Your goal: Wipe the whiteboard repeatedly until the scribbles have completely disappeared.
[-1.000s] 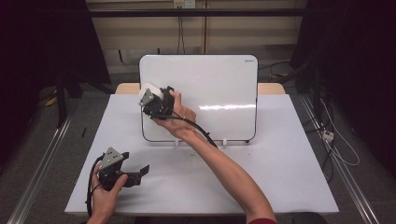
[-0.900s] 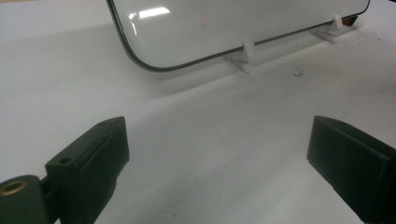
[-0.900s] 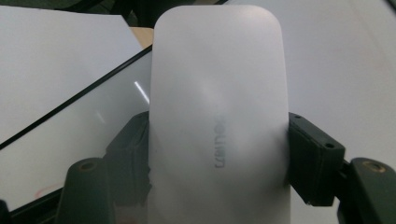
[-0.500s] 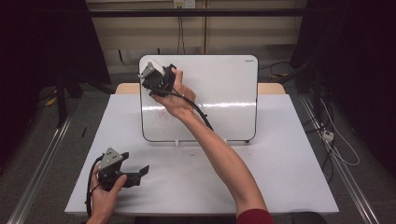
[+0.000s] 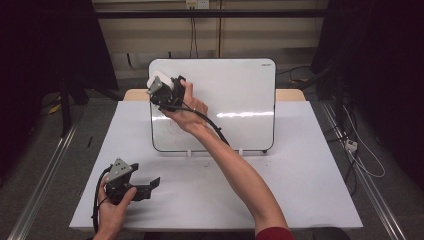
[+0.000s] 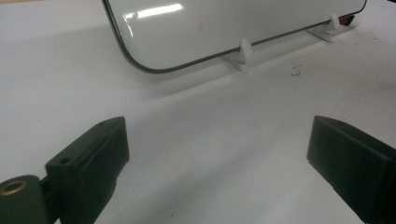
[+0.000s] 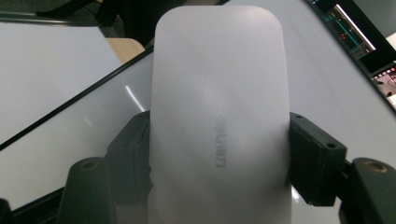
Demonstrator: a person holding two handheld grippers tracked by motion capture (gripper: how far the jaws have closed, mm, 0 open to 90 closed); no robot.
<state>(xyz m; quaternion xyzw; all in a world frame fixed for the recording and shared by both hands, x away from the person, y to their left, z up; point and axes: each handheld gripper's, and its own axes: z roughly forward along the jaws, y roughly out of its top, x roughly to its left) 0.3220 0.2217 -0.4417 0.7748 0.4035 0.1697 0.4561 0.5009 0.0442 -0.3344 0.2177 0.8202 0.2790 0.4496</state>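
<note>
A white-framed whiteboard point(image 5: 235, 100) stands upright on small feet at the back of the white table point(image 5: 300, 180). My right gripper point(image 5: 161, 86) is shut on a white eraser point(image 5: 159, 82), held against the board's upper left corner. In the right gripper view the eraser point(image 7: 219, 107) sits clamped between the two black fingers point(image 7: 135, 154), with the whiteboard point(image 7: 70, 140) behind it. My left gripper point(image 5: 150, 186) rests on the table at the front left, open with nothing in it. Its wide-apart jaws face the whiteboard's point(image 6: 224, 28) lower corner, and the left gripper point(image 6: 219, 158) has bare table between its jaws.
Faint marks point(image 5: 175, 127) show low on the board's left side. Dark crumbs point(image 6: 295, 72) lie on the table by the board's white feet point(image 6: 242, 53). Cables point(image 5: 365, 155) trail on the floor right of the table, and metal rails point(image 5: 45, 170) run along the left.
My right gripper has risen with the eraser along the board's left side, from mid-height to the top left corner. The left gripper has stayed put.
</note>
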